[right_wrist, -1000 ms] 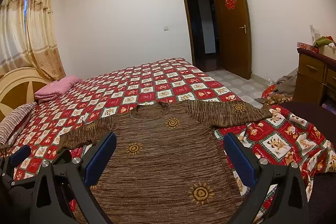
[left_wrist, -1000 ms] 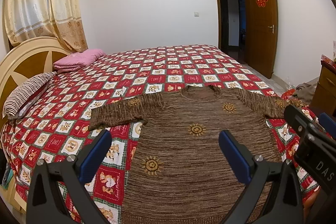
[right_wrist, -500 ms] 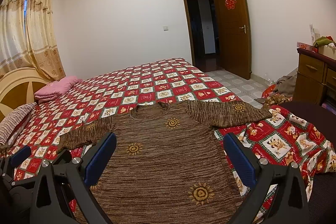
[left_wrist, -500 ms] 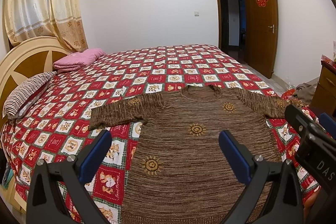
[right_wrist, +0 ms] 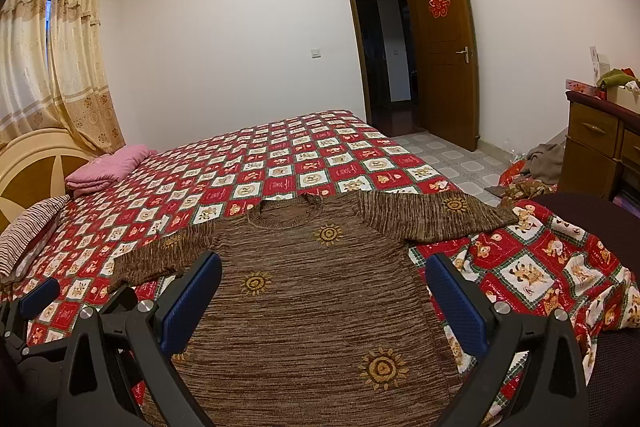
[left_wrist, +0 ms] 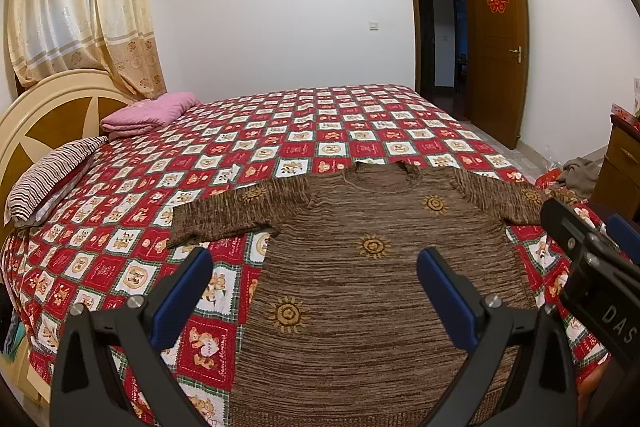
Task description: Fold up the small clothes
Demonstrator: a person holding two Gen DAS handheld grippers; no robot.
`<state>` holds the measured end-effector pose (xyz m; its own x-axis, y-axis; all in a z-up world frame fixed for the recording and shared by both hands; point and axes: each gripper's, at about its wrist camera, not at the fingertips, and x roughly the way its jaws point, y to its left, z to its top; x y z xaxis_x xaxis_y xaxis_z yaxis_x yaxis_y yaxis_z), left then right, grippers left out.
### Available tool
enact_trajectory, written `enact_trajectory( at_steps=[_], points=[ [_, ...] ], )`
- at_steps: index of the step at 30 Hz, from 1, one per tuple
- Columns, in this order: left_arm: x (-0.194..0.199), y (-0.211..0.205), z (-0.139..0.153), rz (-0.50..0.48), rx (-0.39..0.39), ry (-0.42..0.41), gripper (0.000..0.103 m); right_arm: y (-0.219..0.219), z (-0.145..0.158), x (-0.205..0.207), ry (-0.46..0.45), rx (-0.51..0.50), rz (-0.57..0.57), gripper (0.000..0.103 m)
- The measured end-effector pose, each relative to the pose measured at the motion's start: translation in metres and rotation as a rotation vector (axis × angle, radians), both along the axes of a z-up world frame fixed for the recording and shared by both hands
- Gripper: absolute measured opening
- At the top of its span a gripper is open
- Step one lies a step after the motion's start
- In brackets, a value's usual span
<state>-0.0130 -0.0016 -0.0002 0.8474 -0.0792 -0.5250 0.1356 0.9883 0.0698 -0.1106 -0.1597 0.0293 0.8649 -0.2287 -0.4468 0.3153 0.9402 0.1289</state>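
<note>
Both grippers hover above the near edge of the bed (left_wrist: 352,115), holding nothing: the left gripper (left_wrist: 314,281) has its blue pads spread wide, and the right gripper (right_wrist: 322,285) is equally splayed. Going left to right, a striped pillow (left_wrist: 52,175) and a folded pink blanket (left_wrist: 148,113) lie by the headboard (left_wrist: 44,115). The brown sweater (right_wrist: 316,291) lies flat on the checked quilt, sleeves out. A wooden dresser (right_wrist: 600,143) stands at right, a box on top.

Sweater (left_wrist: 360,291) hem is running off the bottom edge, below the left tongs (left_wrist: 316,291); its right cuff is sitting hidden behind the right tongs (left_wrist: 592,247).
</note>
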Motion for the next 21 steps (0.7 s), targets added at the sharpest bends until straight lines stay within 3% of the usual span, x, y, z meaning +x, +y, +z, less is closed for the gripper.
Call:
enact_trajectory(
  at_steps=[21],
  points=[
    [-0.0008,-0.0012,-0.001,-0.002,0.001,0.002,0.103,0.0004,-0.0008,0.0013,0.006,0.001,0.001,0.102]
  ],
)
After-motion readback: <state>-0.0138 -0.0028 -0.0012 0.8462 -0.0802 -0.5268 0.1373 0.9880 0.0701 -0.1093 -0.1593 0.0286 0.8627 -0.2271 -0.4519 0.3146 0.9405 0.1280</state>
